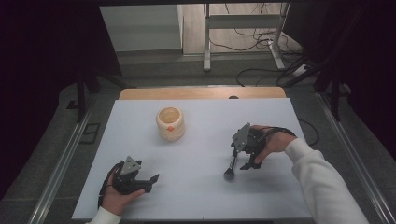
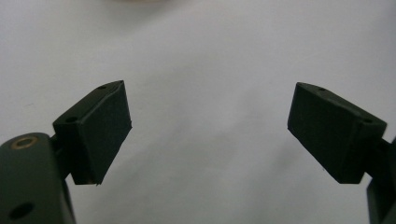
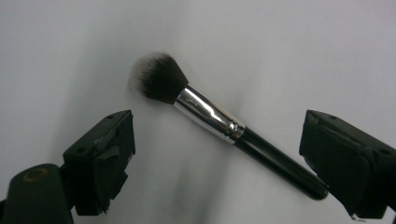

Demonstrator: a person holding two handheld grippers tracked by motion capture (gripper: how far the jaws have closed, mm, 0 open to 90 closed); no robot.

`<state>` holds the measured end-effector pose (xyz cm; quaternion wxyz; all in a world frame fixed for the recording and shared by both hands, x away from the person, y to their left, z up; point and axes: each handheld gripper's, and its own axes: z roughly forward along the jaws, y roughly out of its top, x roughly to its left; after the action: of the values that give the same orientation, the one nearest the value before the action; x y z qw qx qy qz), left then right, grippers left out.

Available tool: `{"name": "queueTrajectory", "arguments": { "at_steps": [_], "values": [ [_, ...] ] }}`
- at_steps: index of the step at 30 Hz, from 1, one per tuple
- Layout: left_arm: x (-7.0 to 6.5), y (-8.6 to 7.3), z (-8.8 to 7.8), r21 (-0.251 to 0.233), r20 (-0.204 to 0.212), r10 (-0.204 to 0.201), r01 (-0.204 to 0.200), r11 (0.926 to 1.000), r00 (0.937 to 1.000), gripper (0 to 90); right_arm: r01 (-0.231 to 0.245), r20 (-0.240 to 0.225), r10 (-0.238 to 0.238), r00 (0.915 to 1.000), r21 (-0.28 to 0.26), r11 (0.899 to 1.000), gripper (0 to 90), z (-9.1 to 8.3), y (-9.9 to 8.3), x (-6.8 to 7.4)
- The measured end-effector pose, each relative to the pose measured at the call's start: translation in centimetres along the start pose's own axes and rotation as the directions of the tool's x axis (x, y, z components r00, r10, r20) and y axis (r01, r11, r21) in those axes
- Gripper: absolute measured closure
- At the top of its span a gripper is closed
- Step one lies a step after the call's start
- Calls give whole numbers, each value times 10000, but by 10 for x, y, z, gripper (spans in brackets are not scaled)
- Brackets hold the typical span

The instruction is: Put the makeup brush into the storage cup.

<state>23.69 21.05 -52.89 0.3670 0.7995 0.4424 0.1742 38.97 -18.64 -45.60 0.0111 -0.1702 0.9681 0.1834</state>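
Left gripper (image 1: 148, 180) sits low at the near-left of the white table (image 1: 196, 196), held in the person's left hand (image 1: 116, 193), grey plate on top. Jaws spread wide, nothing between them; in the left gripper view (image 2: 205, 126) just bare white surface in the gap, with a sliver of pale rim at the top edge.

Centre, toward the far side: cream ribbed pot (image 1: 170, 123), upright, open top, small orange mark on its near face. Stands alone, well apart from both grippers.

Right of centre: makeup brush (image 1: 230, 169) lying flat on the table, dark bristle head toward the near side, handle running up under the right gripper (image 1: 246, 164). Right hand (image 1: 273, 142) holds that gripper tipped down over it, white sleeve (image 1: 322, 186) coming in from bottom right.

Right gripper view: jaws (image 3: 219, 154) released, wide apart, straddling the brush (image 3: 224, 126). Handle end lies just beside or touching the right-side jaw; can't tell which. Bristles are black with pale tips, then a chrome ferrule and a black handle. Brush lies diagonal across the gap, not gripped.

Beyond the table: wooden edge strip (image 1: 201, 92), metal stand legs (image 1: 206, 42), cables on the floor (image 1: 261, 44).
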Motion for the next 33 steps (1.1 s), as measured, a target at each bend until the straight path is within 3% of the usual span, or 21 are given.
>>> {"name": "queueTrajectory", "arguments": {
  "at_steps": [5,17,33],
  "values": [
    [0,0,0,29,-16,59,-58,10000,10000,142,109,-150,-105,9998,267,9996,131,13,-1,-4],
    [-1,0,1,54,-32,99,-98,9999,9999,144,288,-180,-280,9994,488,9984,144,19,3,-9],
    [-1,0,1,78,-32,122,-122,9999,9999,144,524,-631,-473,9969,816,9953,200,36,6,-12]
  ]
}}
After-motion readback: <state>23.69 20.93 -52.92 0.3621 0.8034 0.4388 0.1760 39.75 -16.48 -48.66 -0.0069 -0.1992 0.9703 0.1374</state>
